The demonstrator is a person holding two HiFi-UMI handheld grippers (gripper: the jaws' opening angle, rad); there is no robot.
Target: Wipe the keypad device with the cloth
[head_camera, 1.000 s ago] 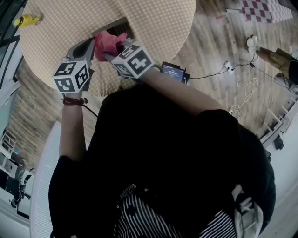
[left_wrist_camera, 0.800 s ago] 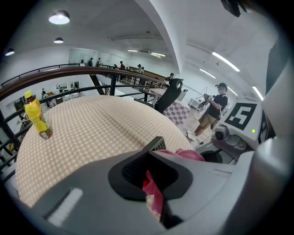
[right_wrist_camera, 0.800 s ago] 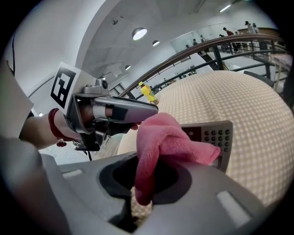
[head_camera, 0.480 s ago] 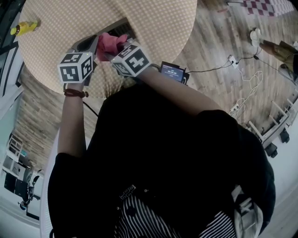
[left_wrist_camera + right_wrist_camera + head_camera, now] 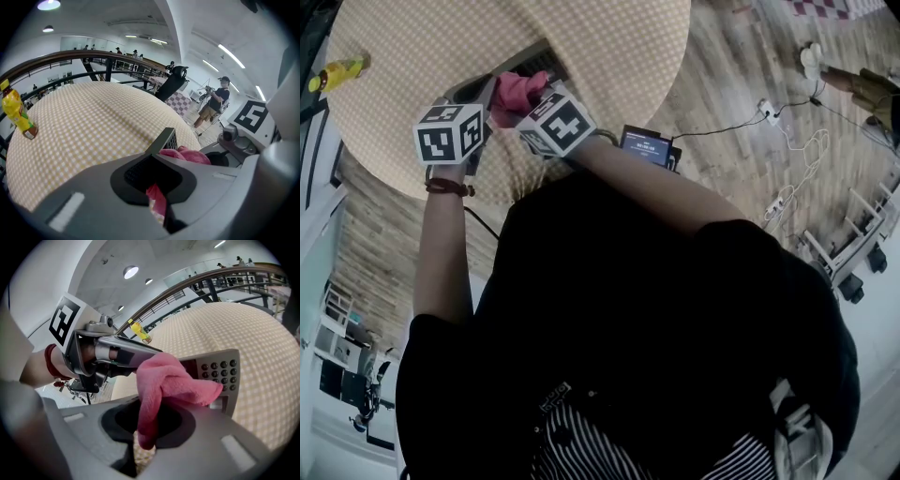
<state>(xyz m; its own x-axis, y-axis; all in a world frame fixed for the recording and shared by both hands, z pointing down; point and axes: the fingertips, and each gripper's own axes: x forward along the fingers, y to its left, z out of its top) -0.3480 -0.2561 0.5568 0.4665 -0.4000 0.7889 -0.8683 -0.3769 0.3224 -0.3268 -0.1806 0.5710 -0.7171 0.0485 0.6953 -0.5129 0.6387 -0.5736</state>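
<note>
The grey keypad device (image 5: 220, 373) lies tilted over the checked table (image 5: 609, 47); in the head view it is a dark slab (image 5: 536, 62). My left gripper (image 5: 478, 91) is shut on its left end, and its fingers (image 5: 126, 355) reach in from the left. The pink cloth (image 5: 171, 378) is draped over the device's screen side, beside the buttons. My right gripper (image 5: 152, 420) is shut on a hanging fold of it. In the left gripper view the device (image 5: 165, 140) is edge-on, with the cloth (image 5: 187, 154) bunched behind my left gripper (image 5: 157, 185).
A yellow bottle (image 5: 336, 70) stands near the table's far left edge. A small screen unit (image 5: 647, 147) sits by the right arm, and cables (image 5: 787, 187) trail over the wooden floor. A person (image 5: 215, 105) stands beyond the table.
Both grippers have stayed together at the device, and the cloth has shifted a little over it. The head camera has drifted, so the table sits slightly differently in view.
</note>
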